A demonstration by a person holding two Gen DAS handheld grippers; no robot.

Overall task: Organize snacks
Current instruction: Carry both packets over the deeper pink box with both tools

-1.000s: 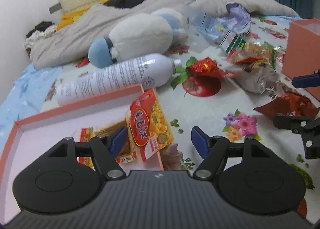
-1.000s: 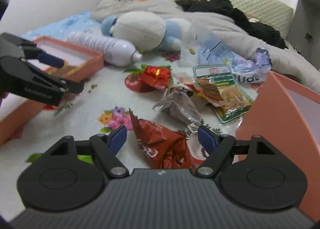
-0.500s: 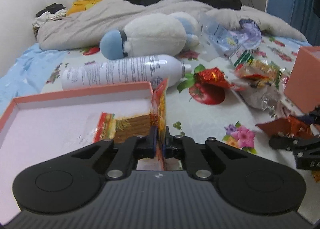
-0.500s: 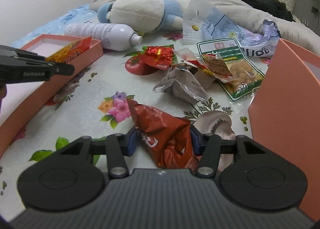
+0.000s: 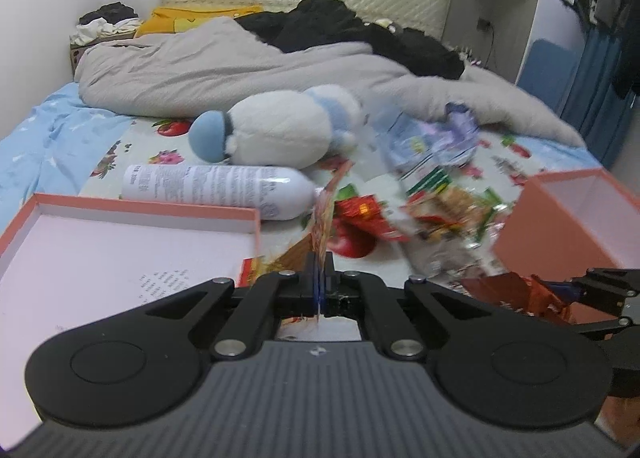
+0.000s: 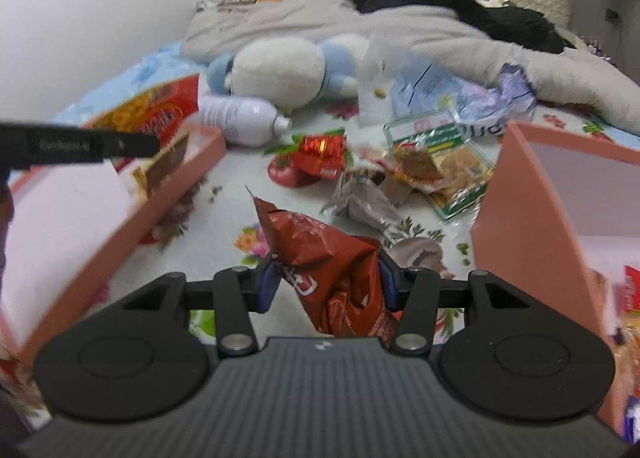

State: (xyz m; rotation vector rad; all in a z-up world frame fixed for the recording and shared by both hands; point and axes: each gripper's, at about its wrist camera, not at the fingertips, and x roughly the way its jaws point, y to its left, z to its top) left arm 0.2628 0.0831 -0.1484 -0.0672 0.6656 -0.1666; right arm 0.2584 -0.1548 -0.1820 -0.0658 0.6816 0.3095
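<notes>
While edge-on left, yellow packet (image 6: pixel 150 113) faces right

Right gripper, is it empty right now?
No, the right gripper is shut on a crumpled red-brown snack bag, pinched between its blue pads.

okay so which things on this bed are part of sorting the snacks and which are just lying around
Part of the job: yellow snack packet in left gripper, red-brown bag in right gripper, loose snack packs, shallow tray, deep box.
Lying about: plush toy, white bottle, grey duvet.
</notes>
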